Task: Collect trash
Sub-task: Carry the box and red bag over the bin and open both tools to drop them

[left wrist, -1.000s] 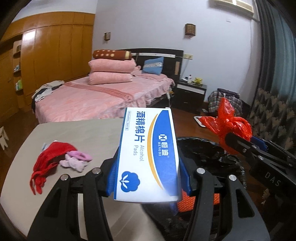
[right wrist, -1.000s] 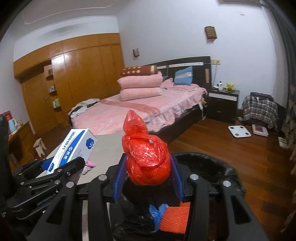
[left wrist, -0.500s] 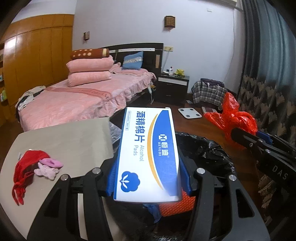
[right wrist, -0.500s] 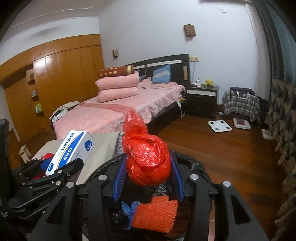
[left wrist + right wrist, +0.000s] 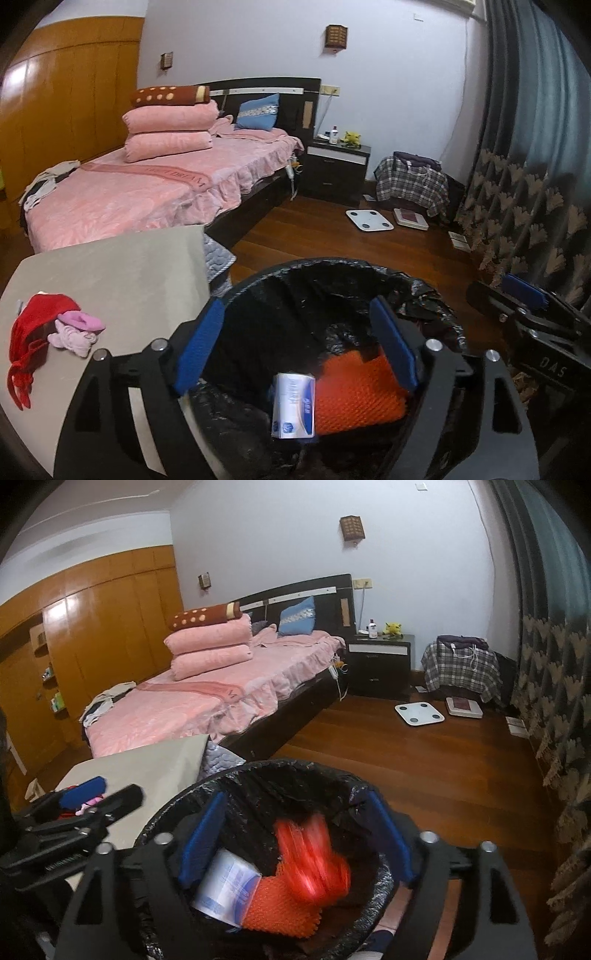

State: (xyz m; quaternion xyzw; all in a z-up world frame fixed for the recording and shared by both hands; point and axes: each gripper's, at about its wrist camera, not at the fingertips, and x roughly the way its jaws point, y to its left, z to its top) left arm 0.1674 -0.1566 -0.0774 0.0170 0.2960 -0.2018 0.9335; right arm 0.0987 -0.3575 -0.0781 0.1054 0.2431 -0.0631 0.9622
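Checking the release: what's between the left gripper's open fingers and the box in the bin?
Nothing: in the left wrist view, the left gripper is open above the alcohol pad box inside the bin.

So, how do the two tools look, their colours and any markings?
Both look alike: the left tool and the right tool have black angular frames, blue ribbed pads inside the fingers and silver round bolt heads. The right tool's side carries white letters "DAS". No cables or sleeves show.

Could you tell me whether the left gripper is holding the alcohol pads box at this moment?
No, the left gripper is open with nothing between its fingers, and the alcohol pads box lies inside the trash bin.
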